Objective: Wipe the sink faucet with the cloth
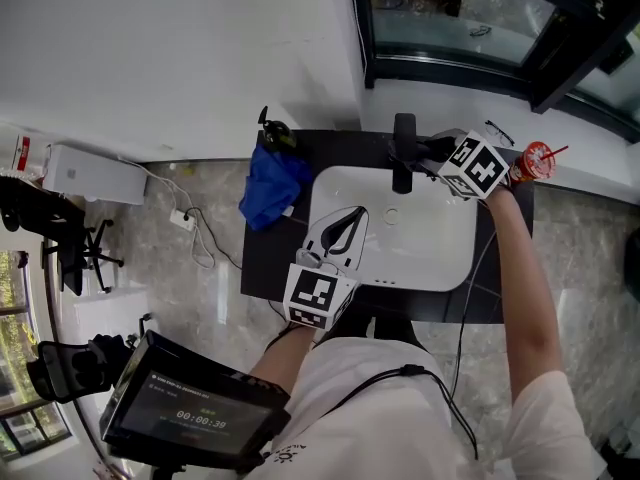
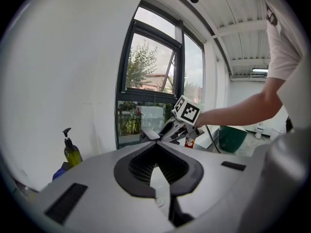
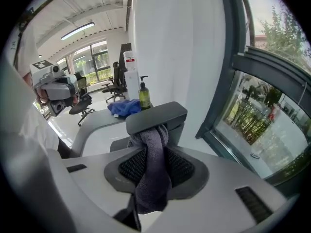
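Note:
The black faucet (image 1: 403, 158) stands at the back of the white sink (image 1: 468, 260). My right gripper (image 1: 432, 151) is beside the faucet, on its right, shut on a grey-purple cloth (image 3: 154, 171). In the right gripper view the cloth hangs down between the jaws, and its upper end lies against the underside of the faucet's flat top (image 3: 156, 114). My left gripper (image 1: 355, 216) hovers over the left part of the basin; its tips meet with nothing between them. From the left gripper view I see the right gripper (image 2: 176, 126) at the faucet (image 2: 150, 134).
A crumpled blue cloth (image 1: 272, 183) and a soap bottle (image 1: 275, 133) sit on the black counter (image 1: 262, 263) left of the sink. A red cup (image 1: 536, 160) stands at the counter's back right. A window sill runs behind; the wall is close on the left.

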